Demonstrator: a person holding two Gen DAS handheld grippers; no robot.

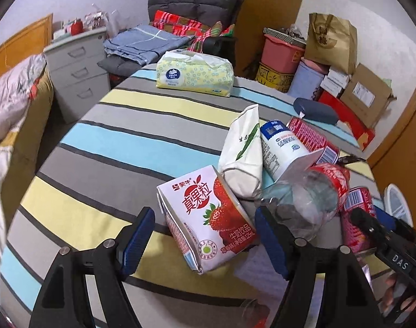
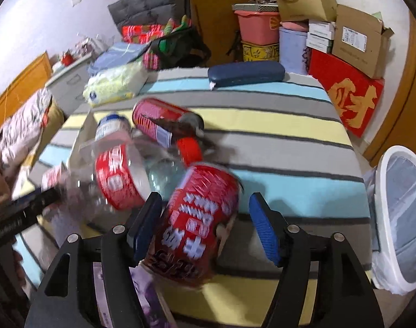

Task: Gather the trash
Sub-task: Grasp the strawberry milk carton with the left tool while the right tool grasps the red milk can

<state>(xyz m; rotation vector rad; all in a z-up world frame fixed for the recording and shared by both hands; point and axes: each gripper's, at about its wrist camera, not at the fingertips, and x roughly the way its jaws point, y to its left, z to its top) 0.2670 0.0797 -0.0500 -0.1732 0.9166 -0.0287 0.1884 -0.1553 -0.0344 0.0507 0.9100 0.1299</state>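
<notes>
Between the spread fingers of our right tool [image 2: 205, 227] lies a red can [image 2: 199, 218], on its side on the striped tabletop [image 2: 276, 142]; the left pad touches or nearly touches it while the right pad stands clear, so we judge nothing is clamped yet. Our left tool [image 1: 205, 237] is likewise apart, straddling the strawberry milk carton [image 1: 208, 218], which leans tilted between the blue pads without being pinched. Both tools are lined up around one piece each, which suits carrying two items at once.

Just behind the can sits a crushed clear bottle [image 2: 126, 177] with a red label, then a second red can [image 2: 164, 123] and a white bottle with a blue cap [image 1: 281, 147], beside a cream paper pack [image 1: 243, 153]. All this rubbish is heaped together near the tabletop's edge (handy for the lined white bin [image 2: 402, 218] standing just off to the right). Farther back rest a tissue pack [image 1: 194, 73] and a dark blue case [image 2: 246, 73], which look like keepers
</notes>
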